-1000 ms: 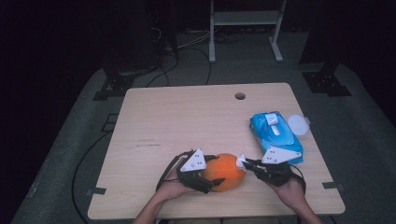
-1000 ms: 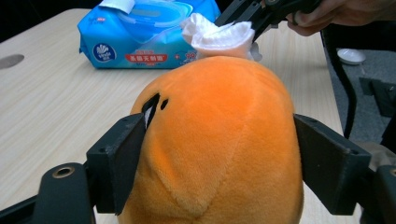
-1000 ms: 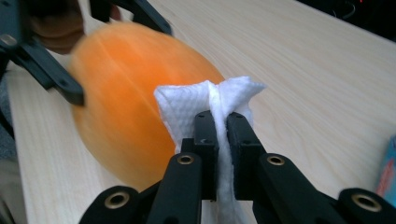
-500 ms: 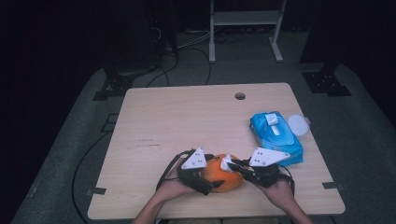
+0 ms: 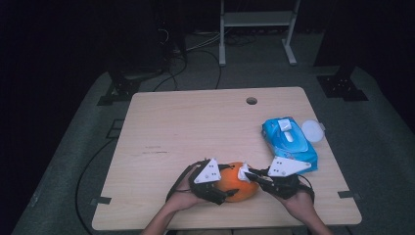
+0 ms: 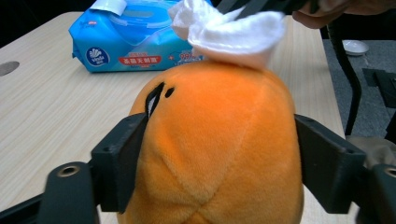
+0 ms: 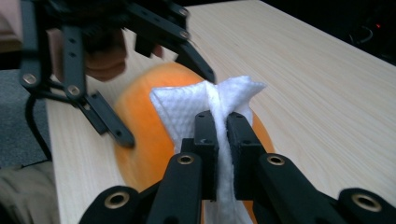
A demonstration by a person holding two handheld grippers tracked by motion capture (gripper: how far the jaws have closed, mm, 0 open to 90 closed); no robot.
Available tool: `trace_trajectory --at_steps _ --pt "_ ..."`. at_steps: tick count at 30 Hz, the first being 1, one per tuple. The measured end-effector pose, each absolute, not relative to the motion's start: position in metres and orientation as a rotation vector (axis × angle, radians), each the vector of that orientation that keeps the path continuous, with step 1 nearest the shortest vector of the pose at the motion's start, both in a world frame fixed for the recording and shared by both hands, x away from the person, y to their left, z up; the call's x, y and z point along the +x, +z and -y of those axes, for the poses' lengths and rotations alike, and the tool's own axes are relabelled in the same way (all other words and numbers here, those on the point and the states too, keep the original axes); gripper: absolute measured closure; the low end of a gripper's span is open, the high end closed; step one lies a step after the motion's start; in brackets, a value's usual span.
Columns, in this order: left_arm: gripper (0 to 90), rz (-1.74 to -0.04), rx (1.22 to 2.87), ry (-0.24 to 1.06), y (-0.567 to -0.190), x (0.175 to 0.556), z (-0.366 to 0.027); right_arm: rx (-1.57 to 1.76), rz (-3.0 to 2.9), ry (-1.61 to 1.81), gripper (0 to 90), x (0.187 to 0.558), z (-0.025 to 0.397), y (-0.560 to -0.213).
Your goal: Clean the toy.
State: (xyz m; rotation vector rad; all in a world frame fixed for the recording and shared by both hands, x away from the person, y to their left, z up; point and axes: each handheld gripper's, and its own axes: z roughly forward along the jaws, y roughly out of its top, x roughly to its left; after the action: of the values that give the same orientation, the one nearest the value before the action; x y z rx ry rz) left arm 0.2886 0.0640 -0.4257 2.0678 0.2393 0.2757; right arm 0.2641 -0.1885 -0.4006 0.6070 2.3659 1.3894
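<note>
An orange plush toy (image 5: 237,185) sits near the table's front edge, clamped between the two jaws of my left gripper (image 5: 221,188). In the left gripper view the plush toy (image 6: 215,144) bulges between the black jaws, with a white wipe (image 6: 231,31) pressed on its far side. My right gripper (image 5: 251,175) is shut on that white wipe (image 5: 243,171) and holds it against the toy. The right gripper view shows the wipe (image 7: 205,109) pinched between the fingertips, the orange plush toy (image 7: 149,140) behind it and the left gripper (image 7: 112,56) beyond.
A blue pack of wet wipes (image 5: 288,142) lies at the right of the wooden table (image 5: 195,127), with a small white lid (image 5: 312,130) beside it. A cable hole (image 5: 251,101) sits near the far edge. A metal stand (image 5: 257,29) and cables lie on the floor behind.
My right gripper has moved left with the wipe and brought it onto the plush toy. The left gripper has kept the toy in place.
</note>
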Motion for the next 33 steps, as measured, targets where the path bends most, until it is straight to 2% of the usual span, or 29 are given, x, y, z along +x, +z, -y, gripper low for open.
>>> trace_trajectory --at_steps 4,6,7,10,13,17,23,29,33 --pt "8.2 -0.308 2.088 0.218 -0.424 0.295 -0.069 0.602 -2.368 1.396 82.8 0.265 0.186 -0.400" --pt "5.9 -0.334 2.092 0.197 -0.424 0.297 -0.070 0.611 -2.367 1.392 82.8 0.267 0.188 -0.402" --pt "6.5 -0.332 2.095 0.193 -0.424 0.297 -0.071 0.625 -2.367 1.386 82.8 0.267 0.190 -0.402" --pt "19.7 -0.287 2.100 0.233 -0.422 0.292 -0.070 0.640 -2.359 1.383 82.8 0.266 0.191 -0.403" --pt "24.2 -0.238 2.111 0.272 -0.421 0.286 -0.064 0.600 -2.357 1.395 82.8 0.261 0.184 -0.398" --pt "24.4 -0.148 2.145 0.341 -0.421 0.278 -0.057 0.531 -2.370 1.425 82.8 0.254 0.167 -0.392" --pt "23.9 -0.164 2.126 0.306 -0.424 0.283 -0.066 0.568 -2.353 1.382 82.8 0.260 0.175 -0.394" --pt "12.6 -0.281 2.090 0.224 -0.427 0.294 -0.073 0.720 -2.346 1.362 82.9 0.272 0.202 -0.410" --pt "19.4 -0.256 2.089 0.239 -0.427 0.292 -0.071 0.690 -2.339 1.383 82.9 0.268 0.195 -0.405"
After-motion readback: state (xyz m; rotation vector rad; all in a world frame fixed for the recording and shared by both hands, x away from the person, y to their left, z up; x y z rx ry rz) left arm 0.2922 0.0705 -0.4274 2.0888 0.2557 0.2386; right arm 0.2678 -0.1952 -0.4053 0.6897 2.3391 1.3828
